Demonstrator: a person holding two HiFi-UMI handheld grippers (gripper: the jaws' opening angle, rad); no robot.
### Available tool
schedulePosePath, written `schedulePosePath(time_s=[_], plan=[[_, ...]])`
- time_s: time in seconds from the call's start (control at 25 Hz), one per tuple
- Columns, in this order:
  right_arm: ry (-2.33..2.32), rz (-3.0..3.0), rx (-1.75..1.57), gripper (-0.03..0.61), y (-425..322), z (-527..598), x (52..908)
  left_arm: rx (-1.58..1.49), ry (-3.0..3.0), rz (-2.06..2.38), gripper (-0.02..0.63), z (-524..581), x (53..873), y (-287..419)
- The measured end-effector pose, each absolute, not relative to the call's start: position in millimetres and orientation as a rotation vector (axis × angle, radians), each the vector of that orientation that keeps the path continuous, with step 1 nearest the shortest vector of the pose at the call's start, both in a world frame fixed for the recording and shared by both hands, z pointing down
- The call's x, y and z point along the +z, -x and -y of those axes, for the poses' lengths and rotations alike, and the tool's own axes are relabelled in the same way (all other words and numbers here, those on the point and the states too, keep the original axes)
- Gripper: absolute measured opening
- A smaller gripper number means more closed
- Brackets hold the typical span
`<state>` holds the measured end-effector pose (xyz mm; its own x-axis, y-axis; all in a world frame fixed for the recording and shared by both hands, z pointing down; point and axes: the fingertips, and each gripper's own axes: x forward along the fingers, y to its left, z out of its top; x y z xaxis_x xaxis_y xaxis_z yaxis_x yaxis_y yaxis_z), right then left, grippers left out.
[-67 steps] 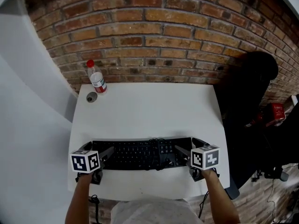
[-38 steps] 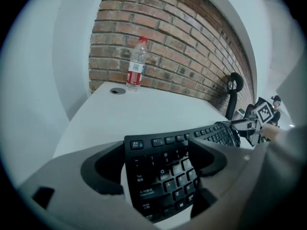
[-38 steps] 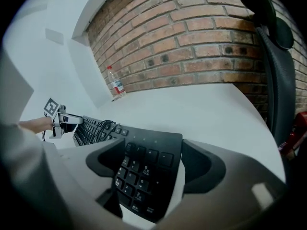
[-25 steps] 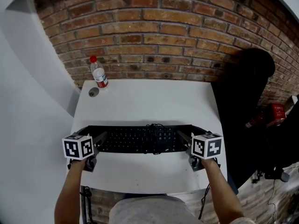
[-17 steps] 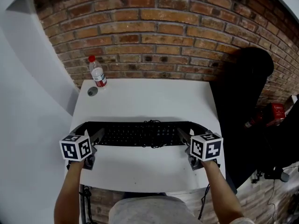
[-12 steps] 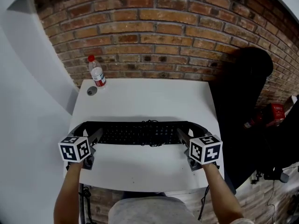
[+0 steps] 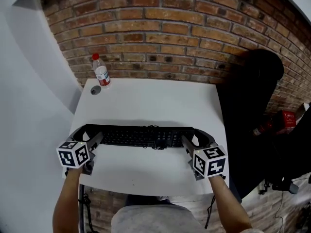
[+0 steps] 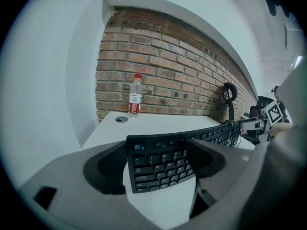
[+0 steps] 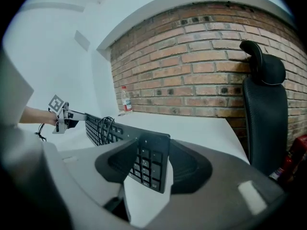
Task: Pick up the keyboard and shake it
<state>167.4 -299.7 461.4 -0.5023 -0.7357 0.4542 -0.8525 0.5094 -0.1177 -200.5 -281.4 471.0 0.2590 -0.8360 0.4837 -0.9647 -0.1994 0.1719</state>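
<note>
A long black keyboard (image 7: 141,136) with its cable (image 7: 154,143) bundled on top hangs above the white table (image 7: 150,103), tilted, casting a shadow below. My left gripper (image 7: 93,139) grips its left end; in the left gripper view the keys (image 8: 160,163) sit between both pads. My right gripper (image 7: 191,142) holds the right end, its jaws closing on the number pad (image 9: 149,163), which stands almost on edge between the pads. The left gripper (image 9: 61,115) also shows far down the keyboard in the right gripper view.
A water bottle (image 7: 101,71) with a red cap stands at the table's far left corner, a small grey lid (image 7: 95,90) beside it. A brick wall (image 7: 170,28) backs the table. A black chair (image 7: 252,106) stands at the right, a red object (image 7: 286,120) beyond it.
The keyboard has come up off the table and tipped toward its edge, so it looks thinner. Both grippers have shifted slightly toward me with it.
</note>
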Motion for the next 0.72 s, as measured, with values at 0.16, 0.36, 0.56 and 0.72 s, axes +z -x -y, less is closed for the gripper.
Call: schedulePosePath(time_s=[0.16,0.36,0.56,0.72], plan=[[-1.295,2.425,0.452,0.212,-168,291,460,0.394,-2.086,1.65,0.379,270,471,200],[-1.257,2.444,0.411,0.212,-169,279,458,0.398,-2.078,1.657,0.379,258,469,199],[-1.247,2.444,0.363,0.213,-169,268,459,0.394,-2.077,1.659,0.378,247,470,198],[-1.255,2.427,0.332,0.215,-170,260,458,0.399,-2.085,1.647,0.377,240,469,198]])
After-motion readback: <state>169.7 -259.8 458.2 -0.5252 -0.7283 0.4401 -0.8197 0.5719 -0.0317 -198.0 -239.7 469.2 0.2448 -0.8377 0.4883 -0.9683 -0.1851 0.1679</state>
